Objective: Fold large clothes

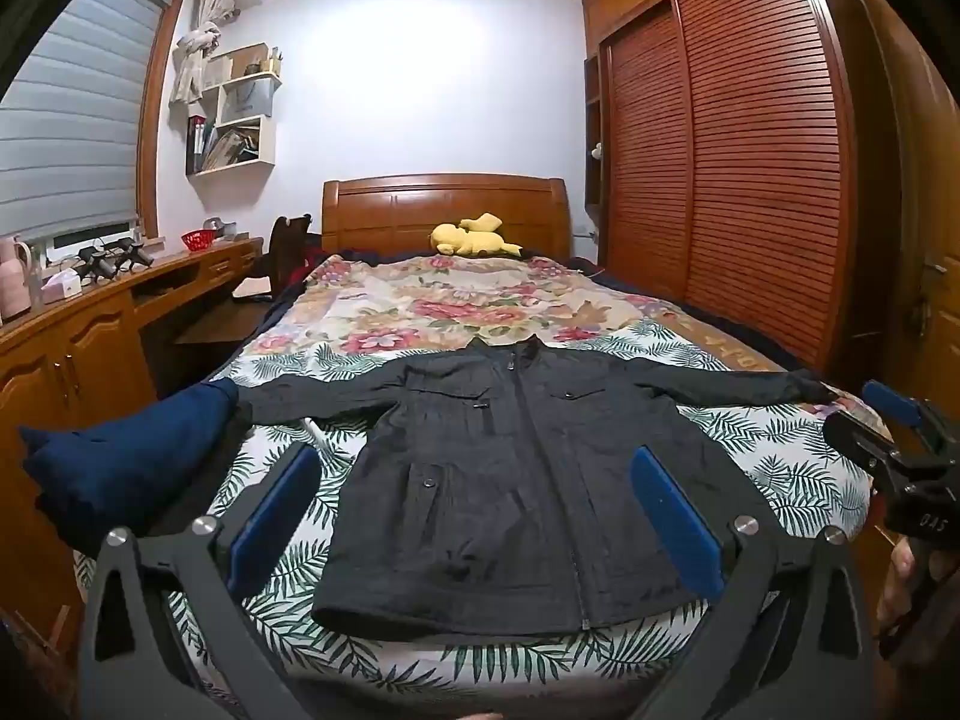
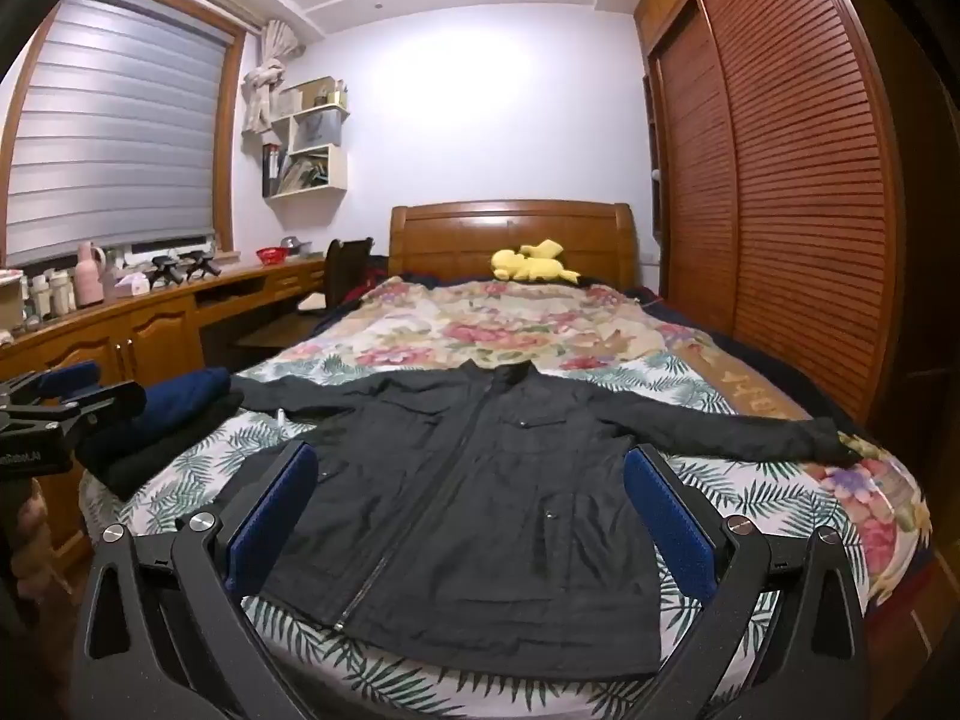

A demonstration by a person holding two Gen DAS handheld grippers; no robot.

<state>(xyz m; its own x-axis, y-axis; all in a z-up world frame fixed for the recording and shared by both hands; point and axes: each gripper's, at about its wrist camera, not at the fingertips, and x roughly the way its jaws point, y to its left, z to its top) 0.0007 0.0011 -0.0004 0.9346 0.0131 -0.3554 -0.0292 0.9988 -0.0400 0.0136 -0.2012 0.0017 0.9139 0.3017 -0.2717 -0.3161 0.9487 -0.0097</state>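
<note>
A black zip jacket (image 1: 504, 480) lies flat and face up on the bed (image 1: 798, 468), collar toward the headboard, both sleeves spread out sideways. It also shows in the right wrist view (image 2: 480, 510). My left gripper (image 1: 474, 516) is open and empty, held above the jacket's lower half near the foot of the bed. My right gripper (image 2: 468, 510) is open and empty, also held above the jacket's lower half. The right gripper shows at the right edge of the left wrist view (image 1: 900, 432); the left gripper shows at the left edge of the right wrist view (image 2: 60, 402).
Folded dark blue and black clothes (image 2: 162, 420) lie on the bed's left edge beside the left sleeve. A yellow plush toy (image 1: 474, 237) sits by the headboard. A wooden desk (image 1: 90, 324) runs along the left, a slatted wardrobe (image 1: 750, 150) along the right.
</note>
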